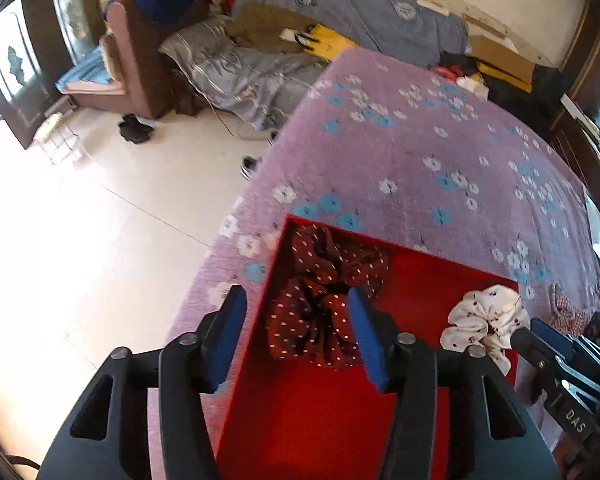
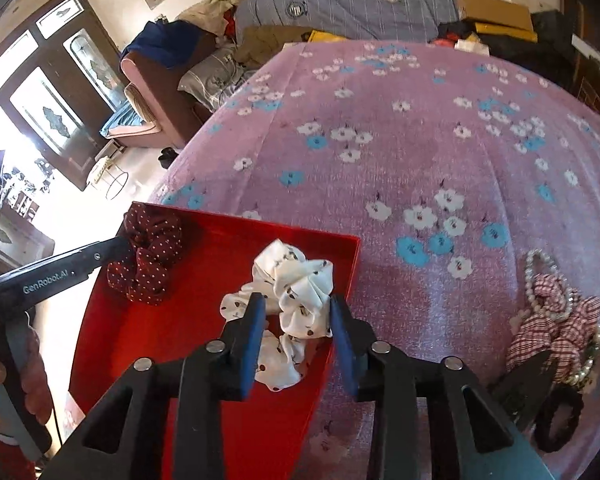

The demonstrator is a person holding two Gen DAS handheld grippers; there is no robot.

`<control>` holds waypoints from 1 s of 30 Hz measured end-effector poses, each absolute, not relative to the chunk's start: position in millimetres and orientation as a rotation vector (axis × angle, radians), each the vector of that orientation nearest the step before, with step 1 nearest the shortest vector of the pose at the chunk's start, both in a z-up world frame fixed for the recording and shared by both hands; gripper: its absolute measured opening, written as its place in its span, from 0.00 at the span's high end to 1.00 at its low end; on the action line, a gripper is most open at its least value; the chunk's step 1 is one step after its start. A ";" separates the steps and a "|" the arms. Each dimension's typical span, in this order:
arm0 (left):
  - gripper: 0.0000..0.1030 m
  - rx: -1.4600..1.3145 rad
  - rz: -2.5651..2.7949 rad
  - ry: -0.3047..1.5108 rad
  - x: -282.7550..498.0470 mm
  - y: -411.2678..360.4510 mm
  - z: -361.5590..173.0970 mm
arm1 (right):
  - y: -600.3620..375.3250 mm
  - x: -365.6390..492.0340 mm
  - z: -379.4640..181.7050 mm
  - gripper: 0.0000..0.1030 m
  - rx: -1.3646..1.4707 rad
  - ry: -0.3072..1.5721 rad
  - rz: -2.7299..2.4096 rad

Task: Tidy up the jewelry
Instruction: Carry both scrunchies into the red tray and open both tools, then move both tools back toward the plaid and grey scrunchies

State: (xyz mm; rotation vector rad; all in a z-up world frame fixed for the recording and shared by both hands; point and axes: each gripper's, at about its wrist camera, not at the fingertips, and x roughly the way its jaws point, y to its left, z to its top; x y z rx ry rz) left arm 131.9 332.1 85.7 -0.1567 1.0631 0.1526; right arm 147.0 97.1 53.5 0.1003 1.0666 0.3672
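Purple floral bedspread (image 2: pixel 380 168) carries your red tray (image 2: pixel 204 320). Your left tool (image 1: pixel 296 336) stands apart over the dotted maroon scrunchie (image 1: pixel 320 304); your right tool (image 2: pixel 298 330) straddles the white scrunchie (image 2: pixel 296 280), spread wide. Both look soft, light; pinch a bunched fold.

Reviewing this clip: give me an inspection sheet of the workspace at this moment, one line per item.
Surface: bed under a pink floral blanket.
Job's things: red tray at the bed's edge holds a dark red dotted scrunchie and a white printed scrunchie.
Clutter: plaid scrunchie, pearl strand and black hair tie lie on the blanket right of the tray.
Grippers: left gripper open over the tray's left wall; right gripper open around the white scrunchie.
Cables: nothing seen.
Surroundings: sofa, piled bedding, cardboard boxes, glass-panelled door.
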 end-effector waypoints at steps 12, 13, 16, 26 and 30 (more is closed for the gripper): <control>0.46 -0.105 0.201 0.977 70.2 305.8 132.4 | 61.5 86.7 87.7 0.54 0.105 1.012 0.389; 0.46 -0.106 0.200 0.979 65.1 301.7 133.6 | 54.2 78.8 88.4 0.54 0.107 1.015 0.383; 0.46 -0.109 0.193 0.989 50.5 286.8 136.4 | 36.3 62.0 89.0 0.54 0.116 1.022 0.370; 0.45 -0.078 0.193 1.022 10.2 226.6 138.8 | -30.1 10.9 84.6 0.50 0.124 1.038 0.328; 0.45 -0.070 0.181 1.022 -0.1 200.9 137.7 | -67.1 -2.0 81.6 0.46 0.147 1.044 0.294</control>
